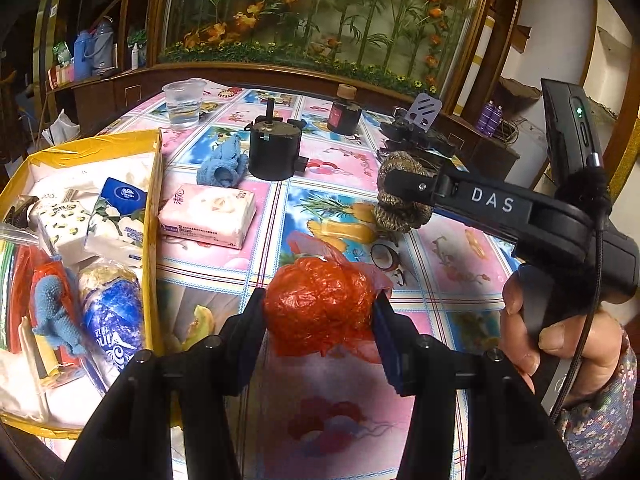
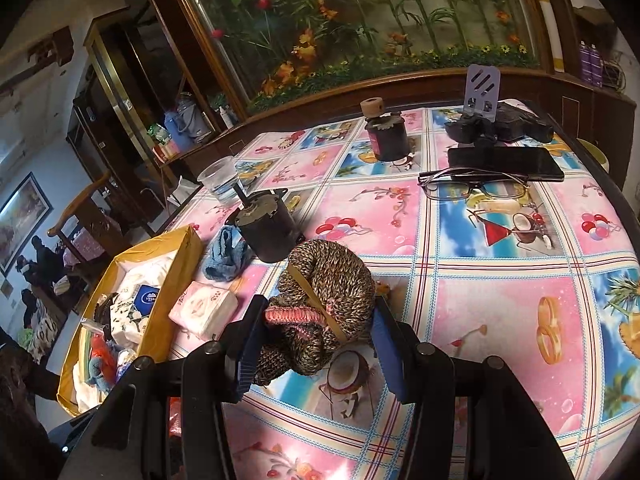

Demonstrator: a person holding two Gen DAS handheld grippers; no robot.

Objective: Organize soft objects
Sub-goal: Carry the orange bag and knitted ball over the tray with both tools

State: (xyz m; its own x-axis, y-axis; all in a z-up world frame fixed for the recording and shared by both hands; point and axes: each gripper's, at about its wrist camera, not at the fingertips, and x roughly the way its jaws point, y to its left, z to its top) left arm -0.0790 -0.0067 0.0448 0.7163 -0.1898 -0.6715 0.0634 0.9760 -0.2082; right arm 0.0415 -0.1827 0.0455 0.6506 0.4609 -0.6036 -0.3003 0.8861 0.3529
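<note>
Soft red plastic bag [image 1: 318, 306] is gripped in the left tongs [image 1: 320, 312], knitted bundle [image 2: 324, 312] in the right tongs [image 2: 316, 336]; next, likely carry both to the yellow box [image 1: 154, 200].

Bag [image 1: 320, 304]: I see thin crinkled red plastic, glossy.
Knit bundle [image 2: 324, 304]: rough brown wool, bound by a rubber band.
Surface [image 2: 500, 300]: to me a smooth, shiny printed plastic cloth.
Box [image 1: 154, 216]: yellow cardboard, glossy tape on it.
Tissue pack [image 1: 208, 212]: I read slick pink plastic wrap.
</note>
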